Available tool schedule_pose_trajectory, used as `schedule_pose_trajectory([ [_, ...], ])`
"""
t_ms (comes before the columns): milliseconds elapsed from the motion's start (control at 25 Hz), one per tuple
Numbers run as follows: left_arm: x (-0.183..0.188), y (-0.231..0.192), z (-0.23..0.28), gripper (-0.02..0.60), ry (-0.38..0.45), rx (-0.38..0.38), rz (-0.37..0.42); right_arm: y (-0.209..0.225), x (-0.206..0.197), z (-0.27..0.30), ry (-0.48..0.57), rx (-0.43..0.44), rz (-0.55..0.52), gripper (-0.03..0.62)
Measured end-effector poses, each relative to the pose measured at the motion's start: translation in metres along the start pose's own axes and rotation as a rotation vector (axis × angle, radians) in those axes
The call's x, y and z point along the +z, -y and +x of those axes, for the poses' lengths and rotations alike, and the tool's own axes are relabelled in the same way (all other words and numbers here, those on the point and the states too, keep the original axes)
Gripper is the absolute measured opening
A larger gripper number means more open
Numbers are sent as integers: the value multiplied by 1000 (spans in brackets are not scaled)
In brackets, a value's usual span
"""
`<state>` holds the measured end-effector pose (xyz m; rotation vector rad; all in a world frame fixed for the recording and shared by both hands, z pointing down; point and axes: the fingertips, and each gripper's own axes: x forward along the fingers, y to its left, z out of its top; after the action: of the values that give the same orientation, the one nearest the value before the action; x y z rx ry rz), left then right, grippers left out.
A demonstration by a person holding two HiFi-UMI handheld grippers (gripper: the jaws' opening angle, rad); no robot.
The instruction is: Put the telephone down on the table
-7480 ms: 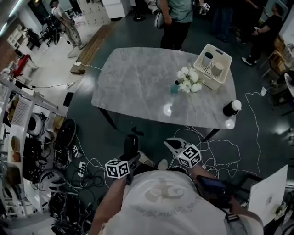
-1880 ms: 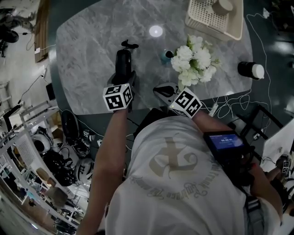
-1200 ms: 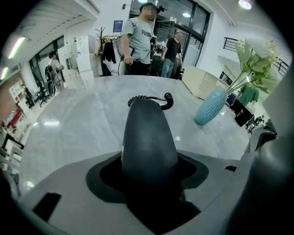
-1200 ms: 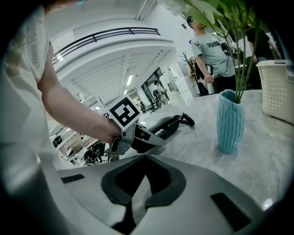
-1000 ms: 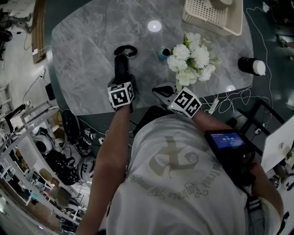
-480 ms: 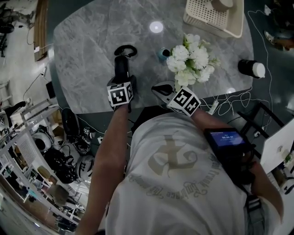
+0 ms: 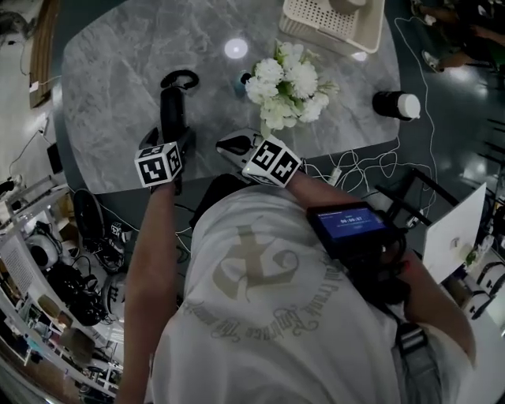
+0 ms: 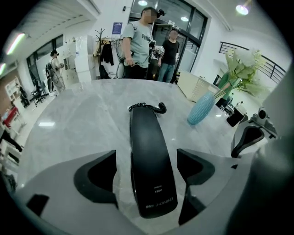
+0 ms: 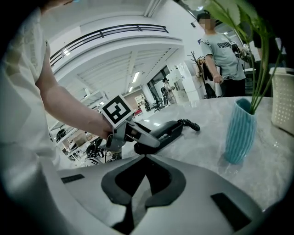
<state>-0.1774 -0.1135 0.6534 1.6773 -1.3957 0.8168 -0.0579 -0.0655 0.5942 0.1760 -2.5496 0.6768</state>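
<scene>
The black telephone handset [image 7: 170, 109] lies flat on the grey marble table [image 7: 102, 95], its curled cord stub [image 8: 148, 107] pointing away from me. My left gripper [image 8: 146, 159] straddles its near end. The jaws are opening, and a gap shows on each side between the pads and the handset [image 8: 149, 151]. In the right gripper view the left gripper [image 9: 138, 136] sits low over the handset [image 9: 169, 130]. My right gripper [image 7: 233, 147] hovers at the table's near edge, shut with nothing in it [image 9: 144, 158].
A blue vase [image 7: 245, 81] with white flowers [image 7: 288, 79] stands just right of the handset. A cream basket [image 7: 331, 22] sits at the far edge and a black cup with a white lid [image 7: 394, 104] at the right. Cables [image 7: 355, 170] trail on the floor. People [image 8: 140, 41] stand beyond the table.
The left gripper brought the handset down onto the table, where it now lies still. Everything has slid left in the head view as the head turned.
</scene>
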Motion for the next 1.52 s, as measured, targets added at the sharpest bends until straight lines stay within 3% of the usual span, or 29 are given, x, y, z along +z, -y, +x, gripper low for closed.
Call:
schedule_pose_trajectory([
  [240, -3, 8, -21, 402, 70, -82, -5, -6, 7, 2, 1, -17, -24, 15],
  [600, -16, -3, -57, 400, 162, -55, -67, -9, 16, -6, 22, -64, -47, 15],
  [840, -24, -4, -88, 383, 259, -96, -118, -14, 30, -7, 43, -93, -71, 15],
  [1040, -24, 12, -119, 330, 392, -198, -163, -18, 45, -9, 59, -96, -113, 15],
  [1160, -28, 17, -136, 269, 443, -219, -172, -22, 49, -10, 63, -103, -130, 15],
  [1360, -44, 4, -161, 130, 488, -142, -200, -38, 63, -12, 87, -100, -165, 15],
  [1520, -57, -6, -178, 64, 524, -93, -228, -51, 73, -17, 114, -88, -198, 15],
])
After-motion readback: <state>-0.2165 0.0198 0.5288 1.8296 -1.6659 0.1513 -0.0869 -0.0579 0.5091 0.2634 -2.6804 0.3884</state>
